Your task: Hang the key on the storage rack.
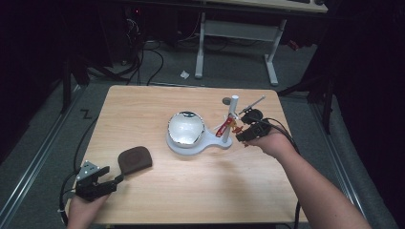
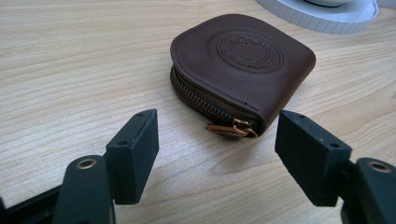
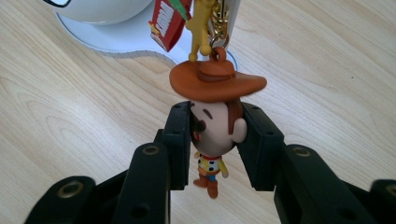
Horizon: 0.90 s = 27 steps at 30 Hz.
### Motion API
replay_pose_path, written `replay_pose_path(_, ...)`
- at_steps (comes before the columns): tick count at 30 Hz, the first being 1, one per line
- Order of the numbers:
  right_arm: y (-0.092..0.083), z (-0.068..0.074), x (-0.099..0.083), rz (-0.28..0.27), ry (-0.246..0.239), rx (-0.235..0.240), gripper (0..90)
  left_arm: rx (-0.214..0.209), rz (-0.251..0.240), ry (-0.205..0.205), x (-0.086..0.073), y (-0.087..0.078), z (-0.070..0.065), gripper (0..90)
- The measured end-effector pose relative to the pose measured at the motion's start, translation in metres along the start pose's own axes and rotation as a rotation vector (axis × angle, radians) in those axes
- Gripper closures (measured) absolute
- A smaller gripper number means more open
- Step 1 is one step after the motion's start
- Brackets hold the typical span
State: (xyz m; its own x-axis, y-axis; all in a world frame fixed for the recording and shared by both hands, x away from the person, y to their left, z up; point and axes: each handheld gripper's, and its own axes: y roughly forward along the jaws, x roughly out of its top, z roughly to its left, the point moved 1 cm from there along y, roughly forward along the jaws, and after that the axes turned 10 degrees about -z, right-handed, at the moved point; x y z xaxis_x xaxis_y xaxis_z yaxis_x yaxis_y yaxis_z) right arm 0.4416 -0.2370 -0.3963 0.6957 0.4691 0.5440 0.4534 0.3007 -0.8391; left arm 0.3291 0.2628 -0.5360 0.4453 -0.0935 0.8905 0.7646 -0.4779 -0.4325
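Orange-hatted cowboy keychain figure (image 3: 212,135), head clamped by right tool (image 3: 215,140), left tool (image 2: 217,154) wide.

Pouch (image 1: 135,160) left of stand (image 1: 198,143), on table (image 1: 191,191)

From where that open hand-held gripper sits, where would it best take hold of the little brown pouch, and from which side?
Probably across the brown pouch at its zipped corner, coming in low along the table from the near side. The pouch lies flat with its zip pull facing the left hand-held gripper, whose open jaws already flank that corner. The flat body looks wider than the gap between them.
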Motion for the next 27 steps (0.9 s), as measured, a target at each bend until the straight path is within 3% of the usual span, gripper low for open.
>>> replay_pose_path(7, 0.004, -0.002, -0.009, 0.008, 0.01, 0.016, 62.4, -0.001, 0.002, 0.001, 0.0, 0.001, 0.0, 30.7)
replay_pose_path(18, -0.008, -0.003, -0.029, -0.009, 0.041, 0.005, 59.0, -0.005, 0.0, -0.007, 0.001, 0.002, -0.001, 30.7)
replay_pose_path(27, -0.016, -0.008, -0.056, -0.039, 0.054, -0.04, 56.0, -0.02, -0.004, -0.042, 0.002, 0.0, -0.001, 30.8)
